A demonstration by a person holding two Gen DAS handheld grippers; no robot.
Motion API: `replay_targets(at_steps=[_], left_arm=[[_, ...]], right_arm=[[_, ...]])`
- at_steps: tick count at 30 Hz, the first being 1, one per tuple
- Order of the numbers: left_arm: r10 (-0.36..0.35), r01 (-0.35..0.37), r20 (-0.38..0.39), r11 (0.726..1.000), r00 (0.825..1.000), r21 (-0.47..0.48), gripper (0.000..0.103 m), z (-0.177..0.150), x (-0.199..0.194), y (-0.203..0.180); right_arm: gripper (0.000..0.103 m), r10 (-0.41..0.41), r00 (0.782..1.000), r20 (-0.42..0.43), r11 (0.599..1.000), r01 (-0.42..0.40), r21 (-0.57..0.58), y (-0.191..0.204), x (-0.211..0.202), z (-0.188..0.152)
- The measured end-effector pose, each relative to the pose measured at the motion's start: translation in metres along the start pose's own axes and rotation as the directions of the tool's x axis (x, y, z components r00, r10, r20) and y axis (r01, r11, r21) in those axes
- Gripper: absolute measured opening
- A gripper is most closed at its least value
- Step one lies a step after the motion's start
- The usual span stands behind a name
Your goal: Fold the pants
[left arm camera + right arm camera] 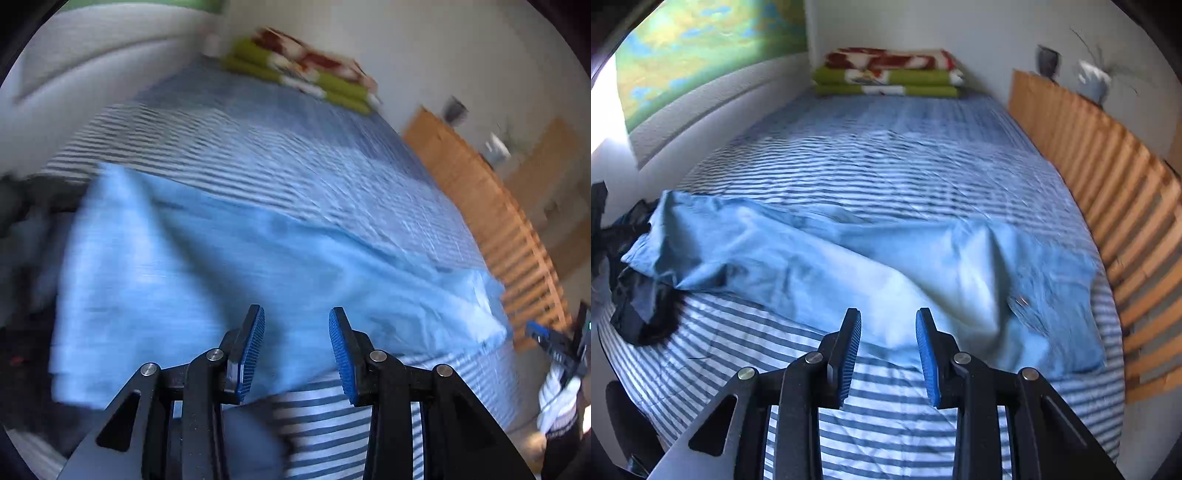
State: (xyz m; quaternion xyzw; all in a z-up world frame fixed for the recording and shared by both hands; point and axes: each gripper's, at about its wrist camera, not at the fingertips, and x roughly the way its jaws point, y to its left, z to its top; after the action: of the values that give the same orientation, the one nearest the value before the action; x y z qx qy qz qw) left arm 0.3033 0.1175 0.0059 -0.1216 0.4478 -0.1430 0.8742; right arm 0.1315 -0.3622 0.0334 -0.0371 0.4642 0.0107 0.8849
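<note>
Light blue pants (849, 266) lie spread sideways across the striped bed (886, 162), rumpled, with one end near the left edge and the other by the wooden slats. In the left wrist view the same pants (207, 266) fill the middle, blurred by motion. My left gripper (296, 350) hovers open just above the pants' near edge, nothing between its blue pads. My right gripper (888, 350) is open too, over the near edge of the pants, apart from the cloth. The right gripper (550, 343) also shows at the far right of the left wrist view.
A folded green and red blanket (886, 74) sits at the bed's far end. Wooden slats (1108, 177) lean along the right side. Dark clothes (639, 295) lie heaped at the bed's left edge. A white wall with a colourful picture (701, 48) runs along the left.
</note>
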Motion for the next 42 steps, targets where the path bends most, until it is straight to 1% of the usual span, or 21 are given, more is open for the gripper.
replay_targets(at_steps=[2, 5, 8, 10, 12, 15, 18, 21, 23, 24, 25, 27, 29, 30, 31, 32, 33, 35, 38, 40, 42], left_arm=[[0.071, -0.067, 0.048, 0.994, 0.996, -0.087, 0.045, 0.002, -0.034, 0.044], [0.092, -0.075, 0.073, 0.974, 0.993, -0.213, 0.046, -0.006, -0.068, 0.104], [0.067, -0.050, 0.050, 0.956, 0.997, -0.288, 0.048, -0.023, -0.074, 0.142], [0.037, -0.020, 0.050, 0.953, 0.998, -0.303, 0.048, -0.037, -0.072, 0.154], [0.005, 0.014, 0.064, 0.955, 0.998, -0.296, 0.048, -0.046, -0.067, 0.157], [-0.060, 0.077, 0.069, 0.957, 0.996, -0.278, 0.048, -0.056, -0.051, 0.153], [-0.066, 0.081, 0.069, 0.966, 0.995, -0.246, 0.048, -0.056, -0.034, 0.152], [-0.103, 0.126, 0.108, 0.965, 0.989, -0.231, 0.046, -0.055, -0.029, 0.154], [-0.132, 0.163, 0.149, 0.962, 0.980, -0.219, 0.032, -0.056, -0.030, 0.156], [-0.144, 0.176, 0.159, 0.962, 0.977, -0.208, 0.019, -0.055, -0.032, 0.157], [-0.163, 0.194, 0.169, 0.964, 0.972, -0.183, 0.013, -0.056, -0.031, 0.155], [-0.189, 0.219, 0.188, 0.964, 0.964, -0.152, 0.013, -0.058, -0.034, 0.154], [-0.194, 0.234, 0.222, 0.957, 0.956, -0.170, 0.014, -0.064, -0.035, 0.159], [-0.204, 0.254, 0.244, 0.947, 0.948, -0.196, 0.020, -0.068, -0.034, 0.165], [-0.208, 0.265, 0.251, 0.939, 0.945, -0.219, 0.034, -0.071, -0.033, 0.169], [-0.204, 0.262, 0.235, 0.933, 0.950, -0.248, 0.040, -0.073, -0.029, 0.172], [-0.211, 0.261, 0.213, 0.935, 0.954, -0.241, 0.043, -0.073, -0.026, 0.171], [-0.193, 0.231, 0.195, 0.953, 0.962, -0.196, 0.044, -0.071, -0.027, 0.165], [-0.177, 0.212, 0.191, 0.961, 0.965, -0.177, 0.043, -0.071, -0.024, 0.158], [-0.119, 0.146, 0.181, 0.978, 0.976, -0.146, 0.041, -0.069, -0.020, 0.150], [-0.063, 0.089, 0.197, 0.988, 0.978, -0.123, 0.041, -0.068, -0.023, 0.144]], right_arm=[[0.028, 0.000, 1.000, 0.011, 0.998, 0.001, -0.056, 0.027, 0.003, 0.009], [0.028, 0.044, 0.999, -0.002, 0.991, -0.044, -0.123, 0.065, 0.013, 0.022], [0.028, 0.108, 0.994, -0.022, 0.975, -0.110, -0.194, 0.119, 0.025, 0.040], [0.032, 0.164, 0.986, -0.031, 0.958, -0.167, -0.233, 0.157, 0.033, 0.054], [0.036, 0.213, 0.976, -0.051, 0.941, -0.219, -0.257, 0.198, 0.044, 0.074], [0.036, 0.272, 0.956, -0.110, 0.916, -0.292, -0.276, 0.252, 0.067, 0.106], [0.037, 0.296, 0.945, -0.136, 0.907, -0.323, -0.270, 0.299, 0.092, 0.142], [0.037, 0.300, 0.938, -0.176, 0.906, -0.338, -0.255, 0.339, 0.124, 0.168], [0.037, 0.298, 0.930, -0.215, 0.914, -0.343, -0.215, 0.360, 0.153, 0.179], [0.037, 0.291, 0.929, -0.229, 0.920, -0.337, -0.201, 0.370, 0.167, 0.183], [0.037, 0.280, 0.929, -0.241, 0.925, -0.328, -0.190, 0.378, 0.181, 0.185], [0.037, 0.274, 0.923, -0.271, 0.929, -0.326, -0.172, 0.391, 0.205, 0.188], [0.037, 0.284, 0.909, -0.306, 0.926, -0.343, -0.159, 0.401, 0.222, 0.191], [0.037, 0.302, 0.896, -0.326, 0.920, -0.364, -0.146, 0.405, 0.229, 0.192], [0.037, 0.317, 0.887, -0.337, 0.916, -0.378, -0.134, 0.410, 0.234, 0.193], [0.037, 0.321, 0.884, -0.339, 0.915, -0.382, -0.132, 0.417, 0.239, 0.195], [0.037, 0.316, 0.887, -0.337, 0.914, -0.380, -0.142, 0.423, 0.242, 0.196], [0.037, 0.313, 0.888, -0.336, 0.913, -0.379, -0.150, 0.432, 0.248, 0.198], [0.037, 0.327, 0.884, -0.333, 0.913, -0.387, -0.131, 0.444, 0.257, 0.206], [0.037, 0.342, 0.884, -0.320, 0.912, -0.394, -0.112, 0.448, 0.260, 0.213], [0.037, 0.352, 0.884, -0.307, 0.913, -0.397, -0.096, 0.451, 0.262, 0.219]])
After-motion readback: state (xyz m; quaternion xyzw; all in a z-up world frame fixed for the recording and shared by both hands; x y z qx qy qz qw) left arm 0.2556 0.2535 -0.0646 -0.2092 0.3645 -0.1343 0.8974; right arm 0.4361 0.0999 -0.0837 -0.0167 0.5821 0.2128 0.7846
